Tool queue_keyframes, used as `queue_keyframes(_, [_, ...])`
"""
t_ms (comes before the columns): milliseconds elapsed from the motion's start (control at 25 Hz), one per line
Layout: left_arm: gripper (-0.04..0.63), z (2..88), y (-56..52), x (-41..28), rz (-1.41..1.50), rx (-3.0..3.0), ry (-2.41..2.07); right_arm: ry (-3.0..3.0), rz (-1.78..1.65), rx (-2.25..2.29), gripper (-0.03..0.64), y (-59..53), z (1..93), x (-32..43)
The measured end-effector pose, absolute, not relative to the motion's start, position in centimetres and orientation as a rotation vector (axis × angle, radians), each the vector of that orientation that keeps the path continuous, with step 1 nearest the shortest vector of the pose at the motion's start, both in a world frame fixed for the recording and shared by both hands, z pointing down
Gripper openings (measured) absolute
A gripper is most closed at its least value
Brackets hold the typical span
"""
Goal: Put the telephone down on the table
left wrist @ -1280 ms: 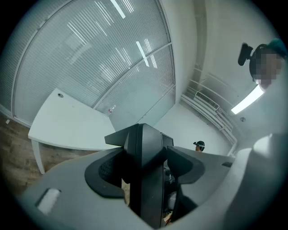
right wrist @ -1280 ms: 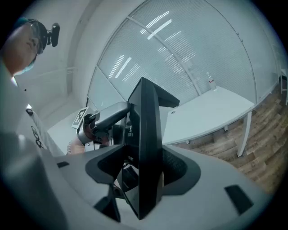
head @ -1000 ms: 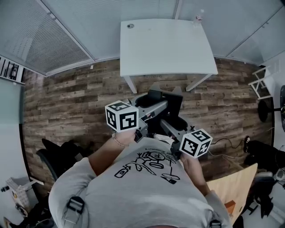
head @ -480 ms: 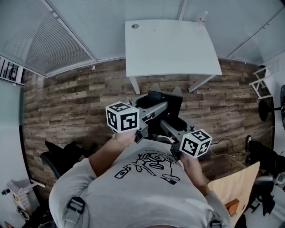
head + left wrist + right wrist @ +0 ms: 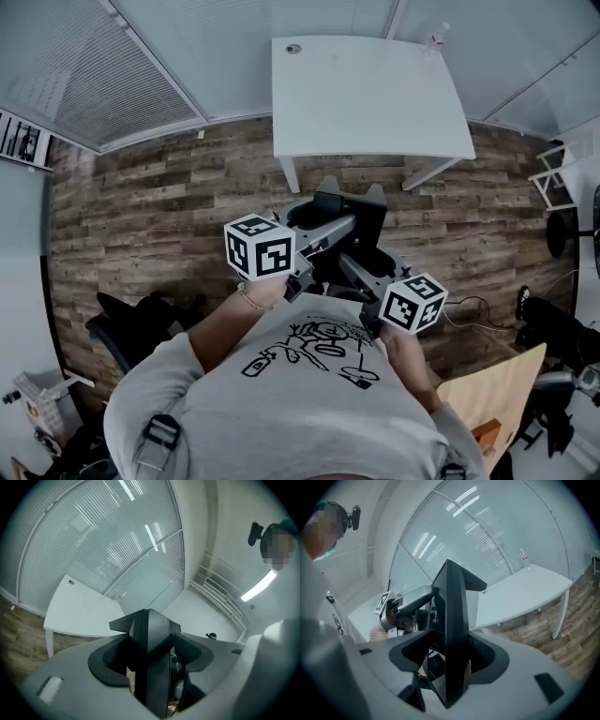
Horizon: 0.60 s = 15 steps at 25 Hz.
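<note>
white table beyond left gripper, right gripper

From my station I count one white bench, with two of its legs showing in the head view. On it I count one small bottle at the far right corner and one round fitting near the far left corner. There are two tools, the left tool and the right tool, with two jaws apiece. Each carries one marker cube, so two in all: the left cube and the right cube. I count one bracelet on the left wrist and one cardboard box at lower right. The dark shapes along the floor's edges are too murky for me to count.
</note>
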<state>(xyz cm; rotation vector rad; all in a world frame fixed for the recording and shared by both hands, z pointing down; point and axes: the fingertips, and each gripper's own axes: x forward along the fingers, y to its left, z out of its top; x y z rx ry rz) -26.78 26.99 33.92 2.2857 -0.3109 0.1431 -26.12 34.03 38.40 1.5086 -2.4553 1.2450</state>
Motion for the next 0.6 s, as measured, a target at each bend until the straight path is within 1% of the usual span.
queue_keyframes(280, [0.291, 34.5, 25.0, -24.9, 0.153, 2.272, -0.329, -2.457, 1.271, 1.487, 0.242, 32.1, 38.8, -24.2])
queue_keyframes(600, [0.291, 34.3, 22.2, -19.1, 0.154, 2.272, -0.320, -2.458, 1.265, 1.502, 0.242, 29.3, 38.7, -18.4])
